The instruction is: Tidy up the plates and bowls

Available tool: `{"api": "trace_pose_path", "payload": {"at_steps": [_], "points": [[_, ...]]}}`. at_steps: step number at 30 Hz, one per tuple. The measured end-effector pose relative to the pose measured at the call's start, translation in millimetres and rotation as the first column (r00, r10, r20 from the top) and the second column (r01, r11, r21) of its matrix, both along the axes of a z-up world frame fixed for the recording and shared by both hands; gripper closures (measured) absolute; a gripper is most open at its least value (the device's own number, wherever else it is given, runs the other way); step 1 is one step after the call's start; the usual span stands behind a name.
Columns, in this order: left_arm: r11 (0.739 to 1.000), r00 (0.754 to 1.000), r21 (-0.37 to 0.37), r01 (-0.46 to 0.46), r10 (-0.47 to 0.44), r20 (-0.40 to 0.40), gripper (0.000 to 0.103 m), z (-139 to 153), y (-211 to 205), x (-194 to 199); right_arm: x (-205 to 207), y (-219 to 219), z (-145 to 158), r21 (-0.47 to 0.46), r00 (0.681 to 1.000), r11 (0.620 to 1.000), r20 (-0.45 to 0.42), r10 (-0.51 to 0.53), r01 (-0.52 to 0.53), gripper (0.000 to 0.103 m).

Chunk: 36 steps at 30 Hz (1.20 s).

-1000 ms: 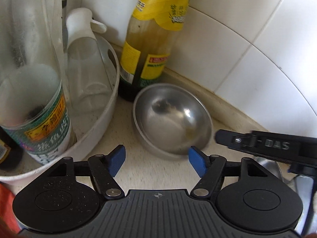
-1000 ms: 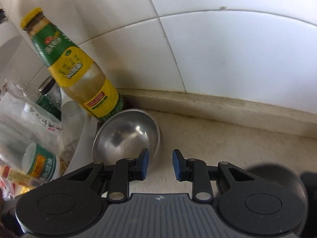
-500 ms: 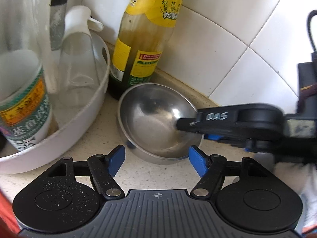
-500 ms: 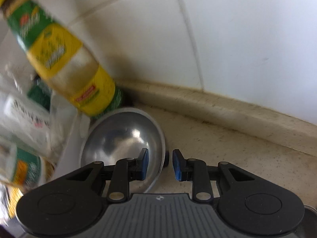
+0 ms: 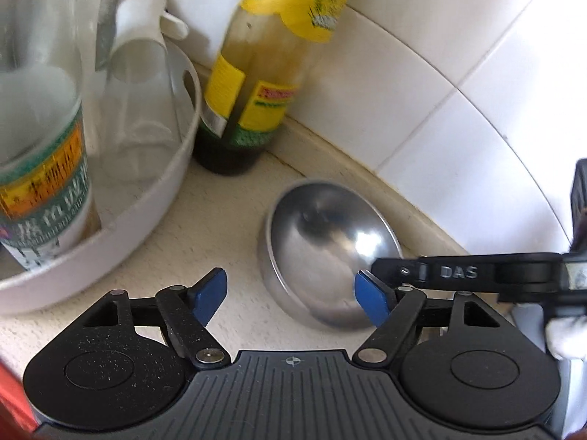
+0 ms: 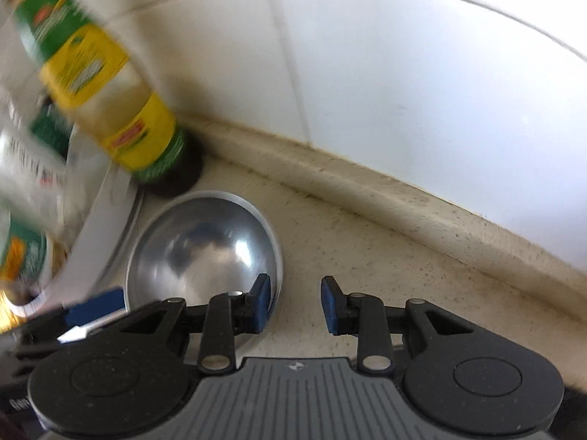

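A: Since half a second ago the round stainless steel bowl has left the tall glass sauce bottle with the yellow and green label. Before, it stood close to the bottle's foot; now it sits apart from it on the speckled beige countertop, nearer to the white tiled wall.

B: And the big white plastic basin with the clear jars?

A: It keeps its place at the left. In the right wrist view the bowl appears just beside its rim.

B: How are the grippers?

A: The right gripper was narrow before and now its blue pads are moderately apart. One pad is inside the bowl's rim, the other outside over the counter, so nothing is clamped. I think it dragged the bowl by the rim and released it.

B: And the left gripper?

A: Its pads are spread wide and empty, low over the counter in front of the bowl, probably waiting to take it.
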<state>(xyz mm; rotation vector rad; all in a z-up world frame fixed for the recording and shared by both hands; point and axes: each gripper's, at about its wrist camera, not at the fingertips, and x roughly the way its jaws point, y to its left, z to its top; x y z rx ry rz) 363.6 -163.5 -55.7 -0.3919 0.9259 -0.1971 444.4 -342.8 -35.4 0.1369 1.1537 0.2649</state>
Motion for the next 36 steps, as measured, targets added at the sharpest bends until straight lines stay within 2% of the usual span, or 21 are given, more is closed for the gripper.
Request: {"api": "trace_pose_path", "payload": {"at_steps": [1,3,6,8,9,13,17,21,25,36], "points": [[1.000,1.000,0.021,0.003,-0.003,0.002,0.023,0.0,-3.4,2.7,0.2,-1.0,-2.1,0.022,1.000,1.000,0.001,-0.014,0.014,0.075],[0.998,1.000,0.066,-0.004,0.004,0.001,0.037,-1.3,-9.4,4.2,2.1,1.6,-5.4,0.028,1.000,0.999,0.004,-0.016,0.015,0.075],[0.996,1.000,0.090,0.013,-0.013,-0.005,0.050,-7.1,-17.5,6.6,-2.1,4.8,-7.6,0.033,1.000,0.999,0.005,0.014,-0.014,0.077],[0.997,1.000,0.079,0.025,-0.024,-0.018,0.058,-9.2,-18.5,6.3,-2.6,8.0,-8.2,0.026,1.000,0.999,0.009,0.030,-0.030,0.087],[0.996,0.999,0.085,0.029,-0.028,-0.018,0.060,-9.0,-20.0,4.7,-2.3,9.6,-9.7,0.029,0.999,0.999,0.006,0.035,-0.035,0.088],[0.994,0.999,0.104,0.037,-0.036,-0.010,0.060,-10.8,-23.4,4.3,-0.1,12.3,-15.1,0.046,1.000,0.999,0.004,0.017,-0.017,0.089],[0.991,0.999,0.127,0.049,-0.047,-0.023,0.065,-12.7,-23.4,10.5,-5.0,11.9,-14.9,0.046,1.000,0.999,0.011,0.016,-0.017,0.089],[0.990,0.999,0.134,0.049,-0.048,-0.009,0.063,-7.1,-23.7,8.9,-7.0,11.3,-12.0,0.060,1.000,0.998,0.020,0.011,-0.012,0.089],[0.990,0.999,0.134,0.052,-0.053,0.007,0.063,-0.3,-20.3,13.2,-12.6,1.3,-0.9,0.074,1.000,0.997,0.031,-0.001,-0.001,0.089],[0.990,0.994,0.124,0.074,-0.082,0.066,0.061,32.3,-22.4,-9.6,-39.4,-6.1,36.4,0.067,0.996,0.998,0.083,-0.019,0.013,0.088]]}}
